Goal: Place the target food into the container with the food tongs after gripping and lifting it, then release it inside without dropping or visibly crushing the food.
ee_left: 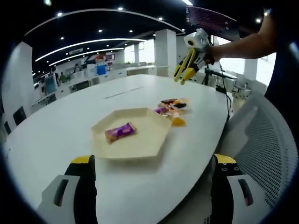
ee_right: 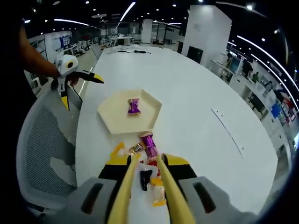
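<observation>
A beige hexagonal tray (ee_left: 145,125) (ee_right: 117,114) lies on the white table with one purple wrapped candy (ee_left: 120,131) (ee_right: 133,106) in it. A small pile of wrapped candies (ee_left: 171,109) lies beside the tray. My right gripper (ee_right: 147,163) (ee_left: 187,70) is shut on yellow food tongs (ee_right: 127,186). The tong tips stand apart over the pile, just short of a purple candy (ee_right: 149,142). My left gripper (ee_left: 154,161) (ee_right: 80,91) is wide open and holds nothing, on the near side of the tray by the table edge.
A grey mesh chair (ee_left: 266,144) (ee_right: 42,149) stands at the table edge beside the tray. The white table (ee_left: 56,130) (ee_right: 196,107) stretches far beyond it. A black candy (ee_right: 145,179) and an orange one (ee_right: 159,198) lie between the tong arms. A person's arm (ee_left: 243,44) holds the right gripper.
</observation>
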Tool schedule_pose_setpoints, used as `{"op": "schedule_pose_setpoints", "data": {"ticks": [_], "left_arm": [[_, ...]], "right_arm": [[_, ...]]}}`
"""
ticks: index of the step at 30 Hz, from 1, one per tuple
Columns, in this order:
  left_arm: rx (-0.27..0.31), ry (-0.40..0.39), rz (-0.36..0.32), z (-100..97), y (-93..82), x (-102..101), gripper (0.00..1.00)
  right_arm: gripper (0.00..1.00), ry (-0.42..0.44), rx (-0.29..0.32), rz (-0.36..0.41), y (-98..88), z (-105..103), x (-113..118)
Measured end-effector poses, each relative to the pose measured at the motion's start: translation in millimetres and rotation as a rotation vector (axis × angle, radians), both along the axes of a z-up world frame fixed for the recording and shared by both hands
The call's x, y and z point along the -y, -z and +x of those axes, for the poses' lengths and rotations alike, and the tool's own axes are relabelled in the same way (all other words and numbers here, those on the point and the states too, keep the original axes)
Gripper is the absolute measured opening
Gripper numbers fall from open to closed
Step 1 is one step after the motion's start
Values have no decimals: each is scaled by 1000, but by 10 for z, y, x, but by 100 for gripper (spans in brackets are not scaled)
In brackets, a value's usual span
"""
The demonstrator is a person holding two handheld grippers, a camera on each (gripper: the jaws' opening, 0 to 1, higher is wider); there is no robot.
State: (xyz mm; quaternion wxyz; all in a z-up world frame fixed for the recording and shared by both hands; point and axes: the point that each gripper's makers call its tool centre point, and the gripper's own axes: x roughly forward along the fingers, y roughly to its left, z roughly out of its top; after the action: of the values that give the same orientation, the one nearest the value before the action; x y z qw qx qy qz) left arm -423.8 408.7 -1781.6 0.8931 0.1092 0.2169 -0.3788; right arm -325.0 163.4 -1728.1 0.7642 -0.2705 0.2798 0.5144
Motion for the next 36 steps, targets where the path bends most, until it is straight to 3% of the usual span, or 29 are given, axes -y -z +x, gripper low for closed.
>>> {"op": "schedule_pose_setpoints", "data": {"ticks": [15,24,36], "left_arm": [[-31,-24,-23,32,14,-24,100],[-38,-26,-9,8,38,-17,100],[-27,-37,-4,33,29,-48,100]], "right_arm": [[27,4,-12,3,207,3,151],[26,-6,-32,-14,541,14,159],[26,-13,-62,-48,811,-18,166]]}}
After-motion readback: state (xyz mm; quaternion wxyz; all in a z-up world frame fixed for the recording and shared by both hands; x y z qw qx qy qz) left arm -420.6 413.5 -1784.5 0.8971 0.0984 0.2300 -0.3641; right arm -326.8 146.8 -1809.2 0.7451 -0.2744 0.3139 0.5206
